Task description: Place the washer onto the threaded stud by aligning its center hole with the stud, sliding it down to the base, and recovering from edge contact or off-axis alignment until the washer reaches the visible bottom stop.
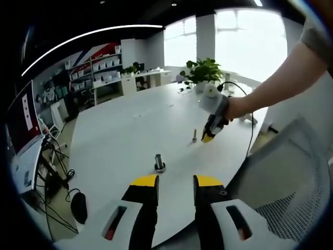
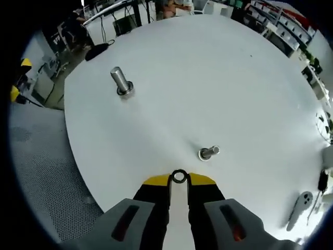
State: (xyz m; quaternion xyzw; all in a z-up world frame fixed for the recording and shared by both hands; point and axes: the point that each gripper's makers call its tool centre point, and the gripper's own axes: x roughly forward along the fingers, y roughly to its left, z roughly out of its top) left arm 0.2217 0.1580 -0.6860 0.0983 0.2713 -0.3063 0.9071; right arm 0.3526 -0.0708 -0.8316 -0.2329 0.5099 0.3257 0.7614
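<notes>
The right tongs (image 2: 179, 179) pinch the washer (image 2: 179, 176) at their yellow tips, just above the white counter (image 2: 208, 78) and near the small threaded stud (image 2: 208, 152). The left tongs (image 1: 176, 181) hang parted and empty, near a larger stud (image 1: 159, 163).

Bright daylight from far windows (image 1: 250, 36), blown out white. Bench (image 1: 130, 130) evenly lit, soft faint shadows, mild glare in right gripper view. Ceiling dim with one light strip (image 1: 88, 34). Strong fisheye bending at edges; focus decent centrally.
</notes>
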